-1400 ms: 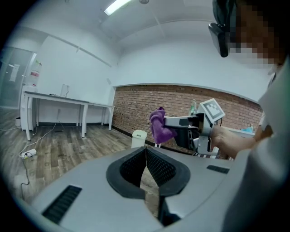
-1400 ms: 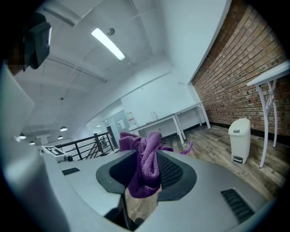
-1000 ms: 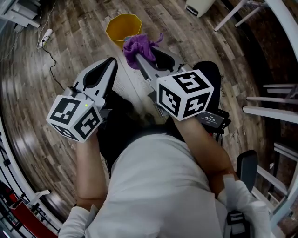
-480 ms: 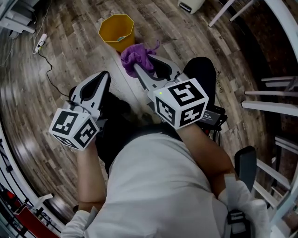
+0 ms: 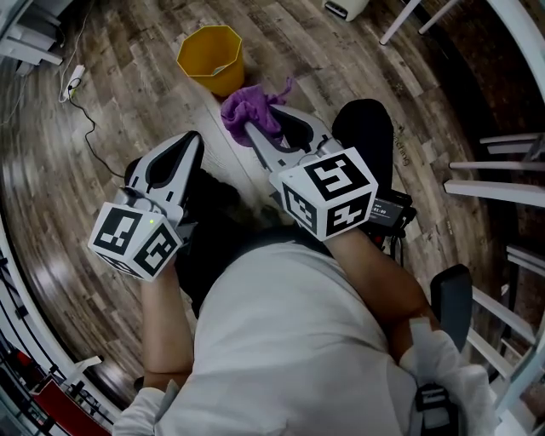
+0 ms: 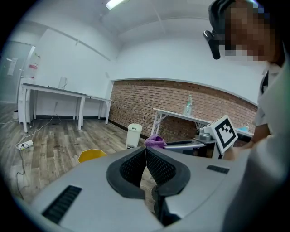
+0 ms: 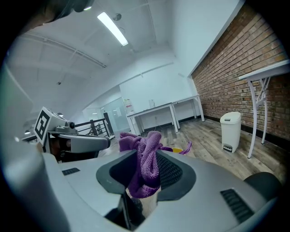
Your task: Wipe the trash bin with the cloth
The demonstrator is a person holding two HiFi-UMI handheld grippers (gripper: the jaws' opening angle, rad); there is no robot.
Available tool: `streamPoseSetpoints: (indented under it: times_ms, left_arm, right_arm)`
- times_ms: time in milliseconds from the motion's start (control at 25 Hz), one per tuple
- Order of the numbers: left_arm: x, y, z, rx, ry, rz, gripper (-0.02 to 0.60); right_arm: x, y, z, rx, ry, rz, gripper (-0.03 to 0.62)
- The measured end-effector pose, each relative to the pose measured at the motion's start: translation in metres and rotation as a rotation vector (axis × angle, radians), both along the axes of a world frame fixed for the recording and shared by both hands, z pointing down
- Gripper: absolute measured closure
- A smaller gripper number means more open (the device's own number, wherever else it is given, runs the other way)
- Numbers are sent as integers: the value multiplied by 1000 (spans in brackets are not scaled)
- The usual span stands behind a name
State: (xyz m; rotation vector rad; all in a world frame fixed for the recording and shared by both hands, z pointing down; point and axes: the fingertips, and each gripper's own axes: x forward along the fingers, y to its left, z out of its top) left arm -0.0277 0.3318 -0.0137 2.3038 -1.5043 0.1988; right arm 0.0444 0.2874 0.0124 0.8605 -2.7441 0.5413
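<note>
A yellow trash bin [image 5: 211,58] stands open on the wood floor ahead of me. My right gripper [image 5: 255,129] is shut on a bunched purple cloth [image 5: 251,106], which hangs just short of the bin's near side. In the right gripper view the cloth [image 7: 146,163] fills the gap between the jaws, with a sliver of the bin [image 7: 177,150] behind it. My left gripper [image 5: 189,141] is shut and holds nothing, to the left of the cloth and nearer to me than the bin. The left gripper view shows the bin [image 6: 92,155] low on the left and the cloth [image 6: 155,141] to the right.
A white pedal bin [image 5: 345,8] stands further back by the brick wall. A power strip with its cable [image 5: 72,81] lies on the floor at the left. White table frames [image 5: 502,170] line the right side. My own legs are below the grippers.
Both grippers have come down a little, and the cloth hangs lower in the picture under the bin. Both grippers stay shut, the cloth still in the right one.
</note>
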Motion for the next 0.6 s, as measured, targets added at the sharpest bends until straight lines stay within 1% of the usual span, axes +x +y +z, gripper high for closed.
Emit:
streamPoseSetpoints:
  times_ms: [320,600]
  left_arm:
    - [6,1,-1,-4,-2,15,575]
    - [6,0,0,-5,-4,10,575]
  right_arm:
    - [-1,2,2,2,9,-6,464]
    - [0,2,2,9,12,-5,464]
